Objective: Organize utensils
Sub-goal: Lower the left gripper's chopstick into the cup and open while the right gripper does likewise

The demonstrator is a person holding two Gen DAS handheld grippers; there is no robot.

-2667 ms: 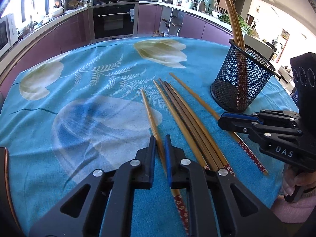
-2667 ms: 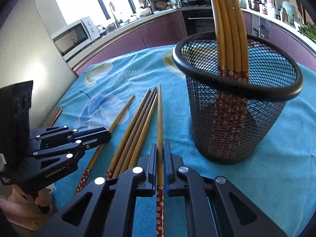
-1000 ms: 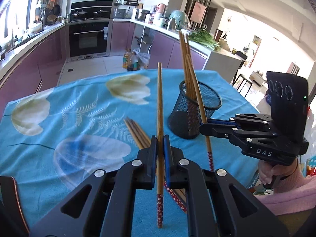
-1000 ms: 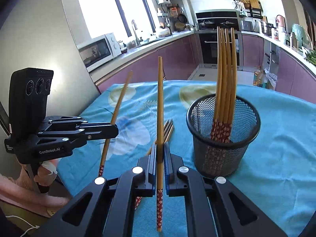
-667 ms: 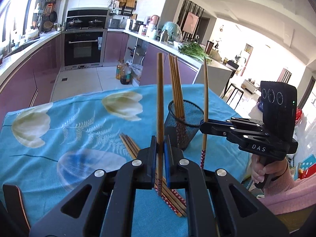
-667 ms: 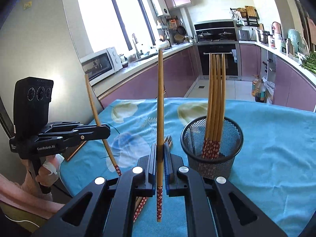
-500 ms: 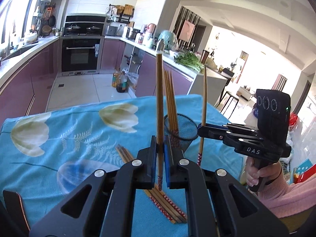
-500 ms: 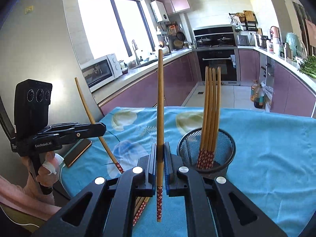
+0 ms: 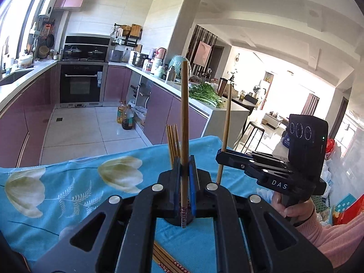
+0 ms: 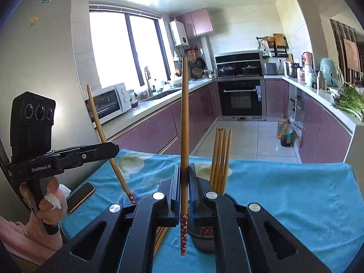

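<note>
Both hands are up above the counter (image 10: 295,193), which is draped in a turquoise cloth printed with pale tulips and fern sprays. The left hand-held gripper (image 9: 184,182), black with blue pads, is clamped tight on a single long bamboo chopstick (image 9: 184,122) that stands upright between its jaws, the red flower-patterned end poking out just below them. Seen from the other side, that same chopstick leans a little, its patterned tip hanging above the cloth. The right hand-held gripper (image 10: 184,188) is pinched just as tightly on a second bamboo chopstick (image 10: 184,136), also upright, with its red patterned end hanging free under the jaws. The black wire-mesh holder (image 10: 204,243) sits on the cloth directly behind the right gripper's jaws, mostly hidden by them, and a bunch of bamboo chopsticks (image 10: 220,157) stands in it with the plain ends up. A few more chopsticks (image 9: 168,262) lie flat on the cloth below the left gripper. A dark phone with a copper edge (image 10: 80,196) lies near the cloth's left corner, close to the person's left hand (image 10: 51,202), which wraps the gripper handle with a bit of white tissue at the fingers; a pink sleeve (image 9: 336,238) shows on the other arm. Purple kitchen cabinets (image 10: 159,127) and a black oven (image 10: 241,97) fill the background.
</note>
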